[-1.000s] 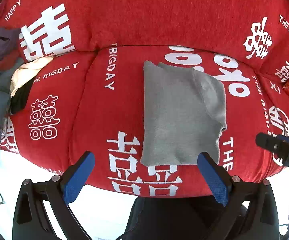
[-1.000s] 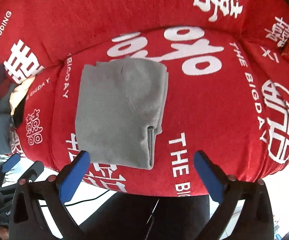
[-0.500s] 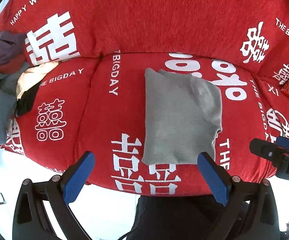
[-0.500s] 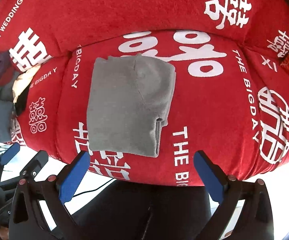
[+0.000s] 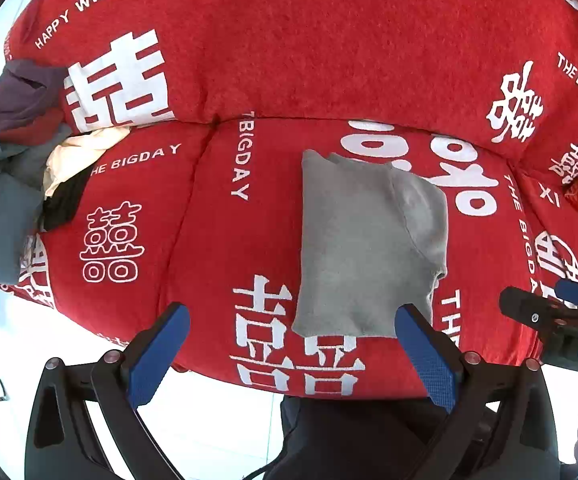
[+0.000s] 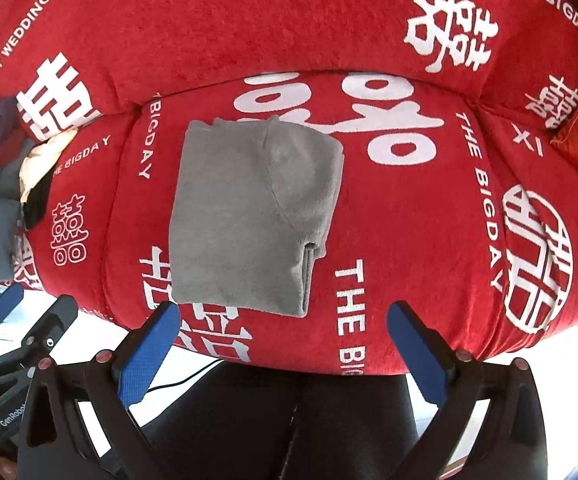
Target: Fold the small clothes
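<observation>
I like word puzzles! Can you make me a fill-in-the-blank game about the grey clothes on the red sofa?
1. The folded garment is coloured ____.
2. It lies on a sofa cover coloured ____ with white writing.
3. The left gripper and right gripper both have their jaws ____.
4. The pile of other clothes sits on the sofa's ____ side.

Missing words: grey; red; open; left

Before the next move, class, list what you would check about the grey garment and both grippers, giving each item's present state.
1. Grey garment folded into a compact rectangle: ok.
2. Garment lying wholly on the red sofa seat: ok.
3. Left gripper open, holding nothing: ok.
4. Right gripper open, holding nothing: ok.
5. Folded layers aligned at the garment's right edge: not ok, layers show there.
6. More clothes waiting in the pile: ok.
</observation>
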The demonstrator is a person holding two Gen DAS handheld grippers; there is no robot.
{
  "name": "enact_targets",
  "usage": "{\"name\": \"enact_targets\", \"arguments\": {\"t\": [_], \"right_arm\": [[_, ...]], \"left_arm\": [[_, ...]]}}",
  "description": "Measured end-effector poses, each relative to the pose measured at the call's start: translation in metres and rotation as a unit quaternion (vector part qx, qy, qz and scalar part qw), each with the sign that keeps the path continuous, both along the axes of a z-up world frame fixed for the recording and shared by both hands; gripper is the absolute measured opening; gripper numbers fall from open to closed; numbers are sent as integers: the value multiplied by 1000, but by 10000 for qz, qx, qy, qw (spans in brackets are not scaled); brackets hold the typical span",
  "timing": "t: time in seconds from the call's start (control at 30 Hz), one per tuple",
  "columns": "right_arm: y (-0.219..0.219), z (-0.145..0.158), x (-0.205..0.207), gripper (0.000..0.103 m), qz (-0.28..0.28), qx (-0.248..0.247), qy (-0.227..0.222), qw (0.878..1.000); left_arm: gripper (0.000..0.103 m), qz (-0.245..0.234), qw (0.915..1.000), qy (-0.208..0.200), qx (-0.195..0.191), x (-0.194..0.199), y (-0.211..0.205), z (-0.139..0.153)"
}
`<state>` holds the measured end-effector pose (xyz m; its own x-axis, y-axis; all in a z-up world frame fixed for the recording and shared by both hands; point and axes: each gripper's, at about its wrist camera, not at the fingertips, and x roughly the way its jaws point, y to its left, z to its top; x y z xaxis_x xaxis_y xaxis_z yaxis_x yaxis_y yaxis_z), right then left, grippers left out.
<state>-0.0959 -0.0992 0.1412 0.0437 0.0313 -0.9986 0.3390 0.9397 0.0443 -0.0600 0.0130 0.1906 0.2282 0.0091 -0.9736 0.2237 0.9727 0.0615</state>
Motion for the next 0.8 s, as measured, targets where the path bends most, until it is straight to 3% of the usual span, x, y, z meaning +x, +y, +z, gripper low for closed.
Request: {"name": "enact_targets", "arguments": {"t": [0.8], "right_arm": [[6,10,4,103,123,-158,-111,9997]], "left_arm": [[103,26,9999,-134,76,-3,-5,8]]}}
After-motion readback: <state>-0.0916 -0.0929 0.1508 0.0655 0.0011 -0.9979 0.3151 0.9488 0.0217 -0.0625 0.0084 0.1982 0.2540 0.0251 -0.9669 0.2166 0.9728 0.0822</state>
